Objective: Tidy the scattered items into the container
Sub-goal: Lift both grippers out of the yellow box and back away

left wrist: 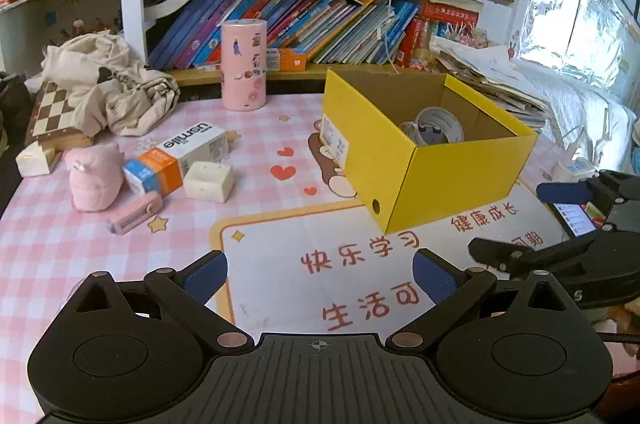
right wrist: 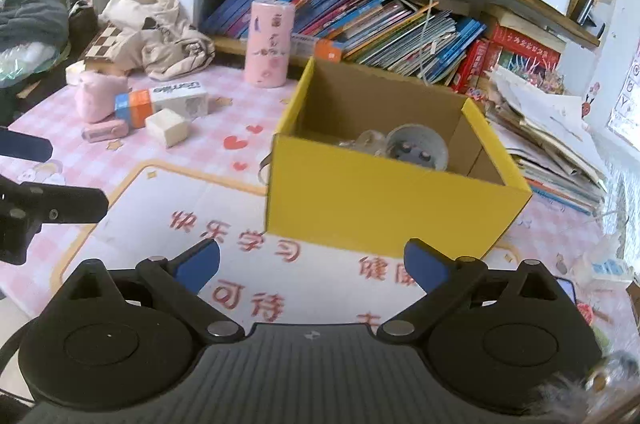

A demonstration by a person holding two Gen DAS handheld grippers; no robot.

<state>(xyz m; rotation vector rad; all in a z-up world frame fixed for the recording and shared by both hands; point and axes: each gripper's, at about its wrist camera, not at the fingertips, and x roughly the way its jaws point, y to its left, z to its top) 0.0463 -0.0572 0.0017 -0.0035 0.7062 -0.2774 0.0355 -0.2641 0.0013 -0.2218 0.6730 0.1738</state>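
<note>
An open yellow cardboard box (left wrist: 404,160) stood on a pink checked desk mat (left wrist: 256,160), a white round item (right wrist: 416,148) already lying inside. Left of the box lay the scattered things in a cluster: a pink plush toy (left wrist: 94,176), a white and orange Usmile carton (left wrist: 176,156), a cream block (left wrist: 208,181) and a small pink case (left wrist: 135,212). Both the left gripper (left wrist: 320,272) and right gripper (right wrist: 312,260) hovered in front of the box, jaws spread wide, holding nothing.

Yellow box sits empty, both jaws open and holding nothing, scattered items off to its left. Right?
Not empty: both wrist views show a white round item already inside the yellow box. The rest holds: left gripper and right gripper open, holding nothing.
</note>
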